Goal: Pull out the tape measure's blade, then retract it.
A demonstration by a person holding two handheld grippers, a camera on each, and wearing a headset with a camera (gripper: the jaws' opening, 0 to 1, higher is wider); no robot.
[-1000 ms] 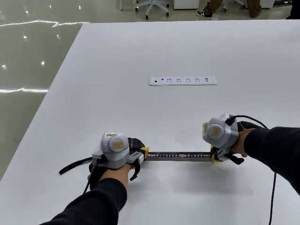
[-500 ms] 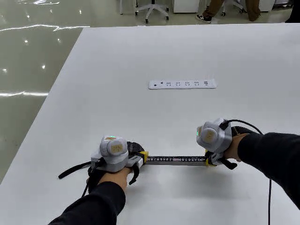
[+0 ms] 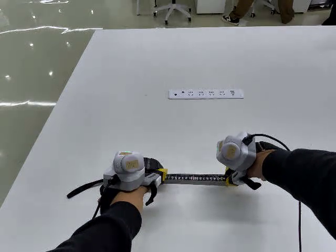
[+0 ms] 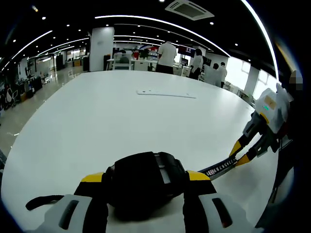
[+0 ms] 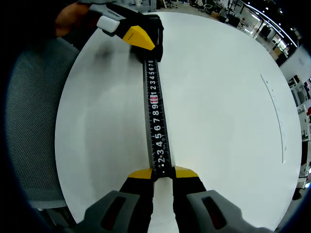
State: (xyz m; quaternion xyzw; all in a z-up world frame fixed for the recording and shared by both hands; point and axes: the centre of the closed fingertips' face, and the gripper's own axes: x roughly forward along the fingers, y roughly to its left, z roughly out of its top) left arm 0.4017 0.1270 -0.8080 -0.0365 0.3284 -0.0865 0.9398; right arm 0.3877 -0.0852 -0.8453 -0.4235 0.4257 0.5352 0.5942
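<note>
On table, left fingers clamping case, right fingers pinching blade (power strip beyond)

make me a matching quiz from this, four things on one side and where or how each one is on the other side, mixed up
Things
1. tape measure case
2. blade
3. power strip
4. right tongs

States
a. lies alone farther back on the table
b. shut on the blade's free end
c. clamped in the left tongs
d. stretched out between both tongs

Pairs: 1-c, 2-d, 3-a, 4-b
</note>
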